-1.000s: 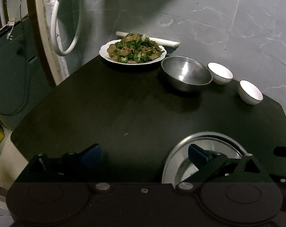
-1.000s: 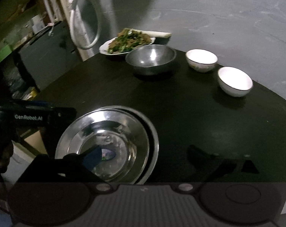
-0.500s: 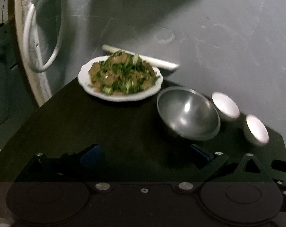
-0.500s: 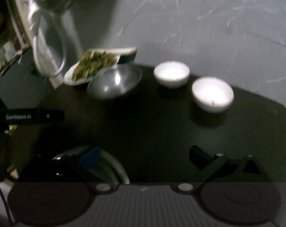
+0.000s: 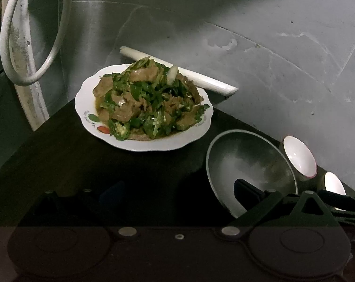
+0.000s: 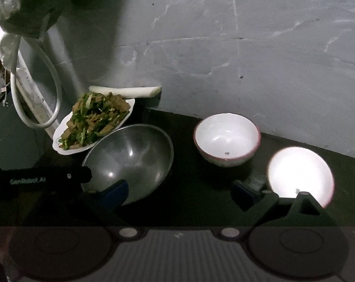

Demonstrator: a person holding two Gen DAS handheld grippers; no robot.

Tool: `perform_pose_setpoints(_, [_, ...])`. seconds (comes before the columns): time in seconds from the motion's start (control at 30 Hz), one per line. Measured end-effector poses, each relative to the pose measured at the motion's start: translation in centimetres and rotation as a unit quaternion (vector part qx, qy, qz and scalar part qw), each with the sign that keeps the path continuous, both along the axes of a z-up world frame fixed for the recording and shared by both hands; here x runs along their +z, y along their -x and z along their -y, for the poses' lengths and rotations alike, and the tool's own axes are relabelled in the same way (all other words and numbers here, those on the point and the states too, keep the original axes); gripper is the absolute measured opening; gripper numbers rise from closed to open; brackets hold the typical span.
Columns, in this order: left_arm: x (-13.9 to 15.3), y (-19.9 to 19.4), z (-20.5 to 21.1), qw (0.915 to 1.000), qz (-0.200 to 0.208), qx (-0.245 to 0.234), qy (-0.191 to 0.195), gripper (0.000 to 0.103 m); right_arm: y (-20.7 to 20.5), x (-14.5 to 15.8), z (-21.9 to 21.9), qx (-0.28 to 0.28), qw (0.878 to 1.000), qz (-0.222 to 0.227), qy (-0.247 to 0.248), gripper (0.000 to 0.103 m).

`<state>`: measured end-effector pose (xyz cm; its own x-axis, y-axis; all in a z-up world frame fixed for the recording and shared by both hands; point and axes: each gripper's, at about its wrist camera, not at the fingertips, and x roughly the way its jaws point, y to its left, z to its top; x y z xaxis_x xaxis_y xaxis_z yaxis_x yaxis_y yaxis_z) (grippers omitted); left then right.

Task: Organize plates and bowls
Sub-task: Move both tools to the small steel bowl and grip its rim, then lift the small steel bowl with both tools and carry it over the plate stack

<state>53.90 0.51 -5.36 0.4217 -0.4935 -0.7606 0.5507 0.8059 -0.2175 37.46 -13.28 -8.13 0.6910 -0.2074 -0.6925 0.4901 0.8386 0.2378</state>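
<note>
A white plate [image 5: 142, 141] heaped with green peppers and meat sits at the far left of the dark table [image 5: 60, 159]. To its right stand a steel bowl [image 5: 247, 162] and two small white bowls [image 5: 299, 157] [image 5: 334, 183]. My left gripper [image 5: 177, 192] is open over bare table in front of the plate, its right finger overlapping the steel bowl. My right gripper [image 6: 181, 192] is open, its jaws closing slightly with only table between them. It hovers between the steel bowl [image 6: 135, 155] and the nearer white bowl [image 6: 299, 174]. The farther white bowl [image 6: 226, 138] lies ahead.
A white leek stalk [image 5: 177, 72] lies behind the plate against the grey wall. A white hose loop [image 5: 24, 47] hangs at the left. The left gripper's black body [image 6: 43, 181] crosses the left of the right wrist view. The table's far edge runs just behind the bowls.
Both grippers moved forward toward the far dishes, which now look larger and closer. The stacked steel plates near the front have dropped out of both views.
</note>
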Motion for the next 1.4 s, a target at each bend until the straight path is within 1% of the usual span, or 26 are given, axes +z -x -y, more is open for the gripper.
perform_pose_setpoints(0.1, [-0.2, -0.4, 0.2, 1.0, -0.006, 0.004, 0.005, 0.096, -0.9, -0.3, 0.0, 0.0, 1.0, -0.004, 0.004, 0.093])
perform_pose_setpoints(0.2, [-0.4, -0.5, 0.3, 0.9998, -0.013, 0.007, 0.012, 0.091, -1.4, -0.6, 0.1, -0.001, 1.0, -0.009, 0.003, 0.09])
perform_pose_setpoints(0.27, [-0.5, -0.5, 0.4, 0.9997, -0.014, 0.009, 0.016, 0.081, -1.7, -0.8, 0.1, -0.002, 1.0, -0.011, 0.0, 0.088])
perform_pose_setpoints(0.3, [-0.6, -0.4, 0.5, 0.9997, -0.016, 0.006, 0.017, 0.079, -1.8, -0.9, 0.2, -0.002, 1.0, -0.012, -0.001, 0.086])
perform_pose_setpoints(0.33, [-0.6, -0.4, 0.6, 0.9997, -0.017, 0.003, 0.017, 0.073, -1.9, -0.9, 0.2, -0.002, 1.0, -0.013, -0.002, 0.084])
perform_pose_setpoints(0.37, [-0.7, -0.3, 0.7, 0.9997, -0.018, -0.001, 0.016, 0.064, -2.0, -1.0, 0.1, -0.001, 1.0, -0.015, -0.004, 0.084])
perform_pose_setpoints(0.4, [-0.8, -0.2, 0.8, 0.9997, -0.019, -0.005, 0.016, 0.058, -2.1, -1.1, 0.1, 0.0, 1.0, -0.016, -0.005, 0.08])
perform_pose_setpoints(0.43, [-0.9, -0.2, 0.9, 0.9996, -0.022, -0.008, 0.016, 0.048, -2.2, -1.1, 0.0, 0.001, 1.0, -0.017, -0.007, 0.076])
perform_pose_setpoints(0.47, [-0.9, -0.1, 1.0, 0.9994, -0.024, -0.012, 0.02, 0.041, -2.3, -1.2, -0.1, 0.002, 1.0, -0.018, -0.008, 0.074])
perform_pose_setpoints(0.5, [-0.9, 0.0, 1.0, 0.9993, -0.025, -0.015, 0.025, 0.038, -2.4, -1.2, -0.1, 0.003, 1.0, -0.019, -0.01, 0.07])
perform_pose_setpoints(0.53, [-0.9, 0.1, 1.1, 0.9991, -0.025, -0.017, 0.029, 0.031, -2.6, -1.3, -0.1, 0.005, 1.0, -0.02, -0.012, 0.066])
perform_pose_setpoints(0.57, [-0.8, 0.1, 1.2, 0.999, -0.025, -0.02, 0.032, 0.021, -2.7, -1.4, -0.2, 0.007, 1.0, -0.02, -0.015, 0.065])
perform_pose_setpoints(0.63, [-0.7, 0.3, 1.5, 0.9988, -0.023, -0.027, 0.035, 0.014, -2.9, -1.7, 0.0, 0.009, 0.999, -0.022, -0.024, 0.052])
perform_pose_setpoints(0.7, [-0.7, 0.3, 1.8, 0.9989, -0.02, -0.029, 0.03, 0.014, -2.9, -1.9, 0.3, 0.007, 0.999, -0.019, -0.04, 0.046])
perform_pose_setpoints(0.77, [-0.6, 0.3, 1.8, 0.9987, -0.026, -0.028, 0.034, 0.013, -2.9, -2.0, 0.6, 0.007, 0.999, -0.015, -0.052, 0.041])
perform_pose_setpoints(0.8, [-0.7, 0.3, 1.8, 0.9986, -0.029, -0.029, 0.035, 0.013, -2.9, -2.0, 0.6, 0.007, 0.998, -0.014, -0.053, 0.036])
perform_pose_setpoints(0.83, [-0.6, 0.3, 1.8, 0.9986, -0.029, -0.029, 0.034, 0.013, -2.9, -1.9, 0.6, 0.008, 0.998, -0.013, -0.053, 0.03])
perform_pose_setpoints(0.87, [-0.6, 0.4, 1.8, 0.9986, -0.028, -0.03, 0.034, 0.013, -2.9, -1.8, 0.6, 0.009, 0.998, -0.012, -0.054, 0.026])
perform_pose_setpoints(0.97, [-0.5, 0.9, 1.6, 0.9986, -0.027, -0.03, 0.034, 0.01, -2.6, -1.7, 0.5, 0.008, 0.998, -0.015, -0.053, 0.024])
perform_pose_setpoints(1.03, [0.0, 1.6, 1.5, 0.9985, -0.025, -0.033, 0.036, 0.01, -2.1, -1.6, 0.5, 0.005, 0.998, -0.016, -0.054, 0.021])
perform_pose_setpoints(1.13, [0.8, 3.1, 1.3, 0.9981, -0.02, -0.041, 0.043, 0.01, -0.8, -1.2, 0.5, 0.005, 0.998, -0.014, -0.056, 0.02])
perform_pose_setpoints(1.27, [1.9, 5.5, 1.3, 0.997, -0.02, -0.057, 0.049, 0.01, 1.5, -0.4, 0.3, 0.006, 0.999, -0.014, -0.049, 0.02])
perform_pose_setpoints(1.4, [2.9, 8.7, 1.4, 0.9941, -0.024, -0.088, 0.058, 0.011, 4.9, 0.5, 0.2, 0.001, 0.999, -0.018, -0.044, 0.02])
